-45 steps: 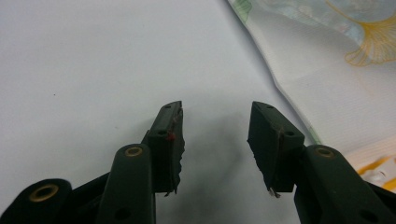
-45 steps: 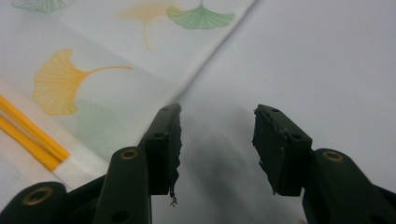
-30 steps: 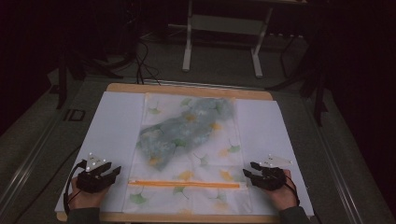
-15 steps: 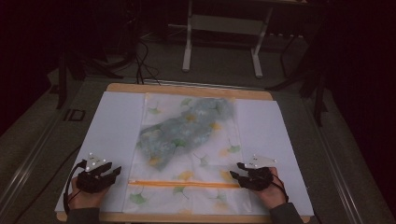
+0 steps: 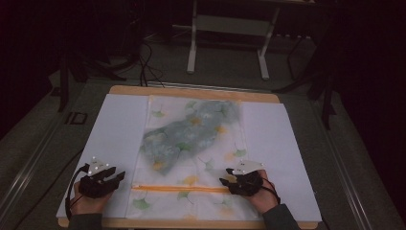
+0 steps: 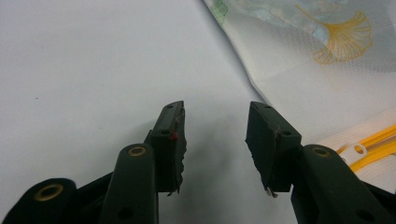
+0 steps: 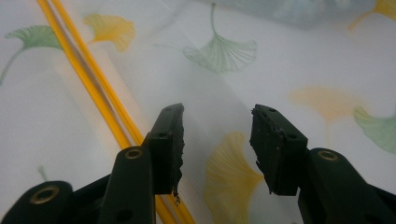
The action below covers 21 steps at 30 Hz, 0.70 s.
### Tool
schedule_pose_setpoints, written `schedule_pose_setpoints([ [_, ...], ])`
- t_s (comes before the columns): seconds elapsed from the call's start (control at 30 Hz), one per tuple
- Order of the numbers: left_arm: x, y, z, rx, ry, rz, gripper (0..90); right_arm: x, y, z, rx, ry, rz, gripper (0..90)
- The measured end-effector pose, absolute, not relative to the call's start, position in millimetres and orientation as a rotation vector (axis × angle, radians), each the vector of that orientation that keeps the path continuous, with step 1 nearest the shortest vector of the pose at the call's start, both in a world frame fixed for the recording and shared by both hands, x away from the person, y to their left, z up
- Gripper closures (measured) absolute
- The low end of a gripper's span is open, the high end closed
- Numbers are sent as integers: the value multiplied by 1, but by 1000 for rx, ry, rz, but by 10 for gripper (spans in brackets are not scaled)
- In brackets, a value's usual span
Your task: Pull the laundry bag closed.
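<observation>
High view is showing the left tongs (image 5: 116,177) sitting near the front left of the worktop (image 5: 115,124), resting over the plain white sheet just beside the left edge of the zippered mesh bag (image 5: 191,158), not touching it as far as I can tell. Left gripper view is showing those left tongs (image 6: 215,140) gaping wide with nothing between the jaws, white surface underneath, and the bag's edge (image 6: 299,70) plus the end of the yellow zipper (image 6: 373,140) lying off to the right. Moving across, the bag is lying flat in the middle of the worktop, printed with green and yellow ginkgo leaves, with a bluish-grey bundle (image 5: 191,129) of something soft showing through it, too blurry to identify. The zipper (image 5: 182,189) is running straight across the bag near the front edge. Over on the right, the right tongs (image 5: 225,182) are hovering at the right end of that zipper, over the bag. Right gripper view is showing the right tongs (image 7: 215,140) also spread wide and gripping nothing, with the zipper (image 7: 93,88) passing by the left jaw.
</observation>
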<state>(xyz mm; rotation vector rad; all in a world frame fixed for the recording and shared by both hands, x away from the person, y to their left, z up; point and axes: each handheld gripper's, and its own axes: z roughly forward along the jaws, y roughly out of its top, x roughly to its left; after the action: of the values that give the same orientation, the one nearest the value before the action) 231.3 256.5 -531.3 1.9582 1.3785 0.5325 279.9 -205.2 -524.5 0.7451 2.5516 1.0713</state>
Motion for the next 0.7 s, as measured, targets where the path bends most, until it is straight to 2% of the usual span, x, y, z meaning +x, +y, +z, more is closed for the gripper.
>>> schedule_pose_setpoints([
  [0.7, 231, 257, -531, 1957, 1383, 534, 554, 278, -173, -525, 662, 2619, 1122, 525],
])
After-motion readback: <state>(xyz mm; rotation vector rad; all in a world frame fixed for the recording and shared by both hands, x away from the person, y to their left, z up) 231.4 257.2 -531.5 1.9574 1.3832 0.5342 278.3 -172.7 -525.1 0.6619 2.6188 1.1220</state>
